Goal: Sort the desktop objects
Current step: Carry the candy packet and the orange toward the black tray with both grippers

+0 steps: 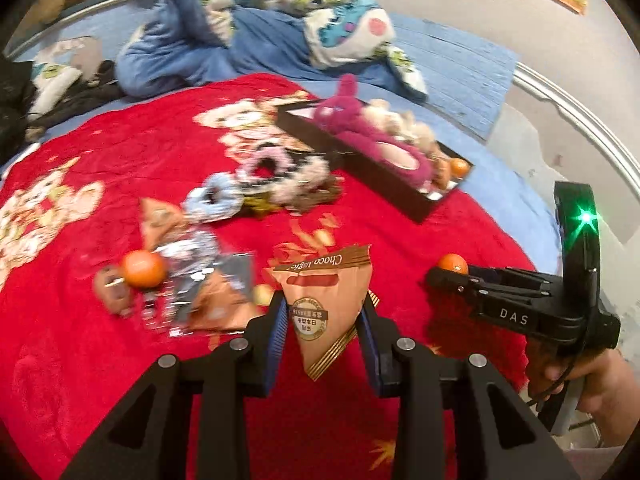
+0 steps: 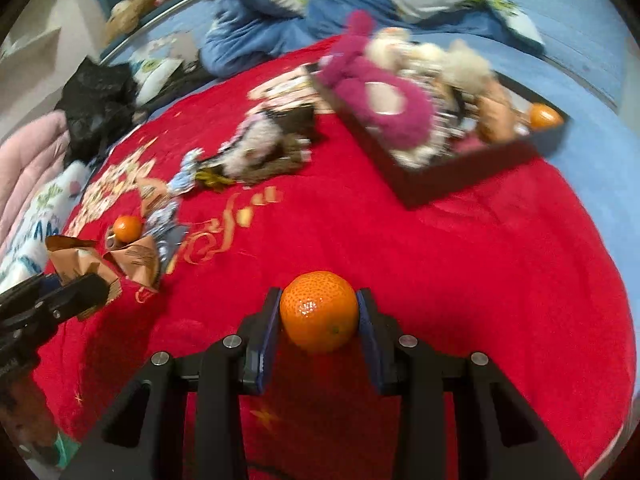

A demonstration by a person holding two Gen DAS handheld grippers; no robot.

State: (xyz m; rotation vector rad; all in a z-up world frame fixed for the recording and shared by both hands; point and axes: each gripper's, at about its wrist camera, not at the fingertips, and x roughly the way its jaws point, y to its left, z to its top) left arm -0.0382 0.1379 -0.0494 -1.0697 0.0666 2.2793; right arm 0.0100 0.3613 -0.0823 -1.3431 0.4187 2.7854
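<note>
My left gripper is shut on a brown triangular Choco snack packet, held above the red blanket. My right gripper is shut on an orange mandarin; in the left wrist view that same mandarin peeks past the tip of the right gripper at the right. A black tray at the back right holds a magenta plush toy, pale plush toys and another mandarin.
On the blanket lie a loose mandarin, silver and brown snack packets, and fluffy hair scrunchies. Blue bedding and plush toys pile up behind. A hand holds the right gripper's handle.
</note>
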